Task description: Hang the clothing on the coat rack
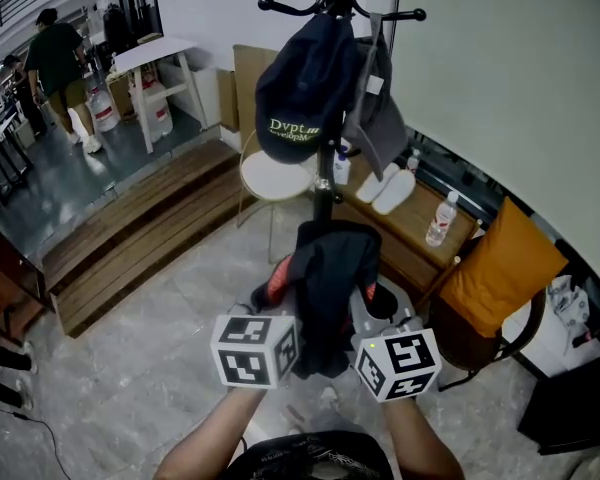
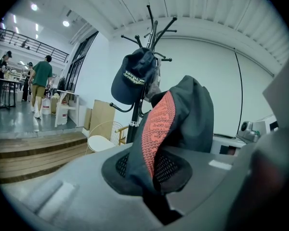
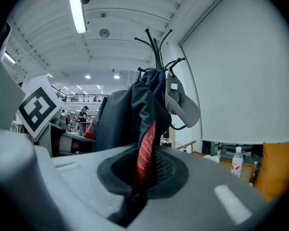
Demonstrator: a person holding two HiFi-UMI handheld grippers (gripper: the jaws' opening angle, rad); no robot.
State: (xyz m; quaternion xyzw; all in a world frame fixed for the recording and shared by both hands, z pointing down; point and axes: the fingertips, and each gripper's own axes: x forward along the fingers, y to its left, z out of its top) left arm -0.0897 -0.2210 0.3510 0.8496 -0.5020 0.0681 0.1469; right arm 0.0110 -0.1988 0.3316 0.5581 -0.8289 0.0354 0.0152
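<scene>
Our left claw (image 2: 154, 177) is clenched on the garment (image 2: 183, 114). A fold with an orange mesh strip runs down between the pads. Our right claw (image 3: 137, 177) is clamped on the same cloth (image 3: 130, 114), with a red-orange strip pinched in its jaws. Neither claw is free.

In the head view the two claws, left (image 1: 285, 293) and right (image 1: 372, 303), sit close side by side with the dark garment (image 1: 330, 288) bunched between and over them. We judge that we hold it at two near points so the edge between them stays taut enough to drop over a hook. One grip alone would let it sag into a lump.

The garment is carried in the air, in front of the rack (image 1: 325, 183) and below its hooks, and does not touch it. Its bulk humps up above the jaws and the rest trails down towards us. So its long axis runs roughly up and down, upper end towards the pole. We cannot tell which end is the collar.

Further out, a navy cap (image 1: 300, 88) and a grey cap (image 1: 375, 118) already fill hooks on our side. We judge that we must lift the cloth higher and aim for a bare hook (image 1: 265, 5).
</scene>
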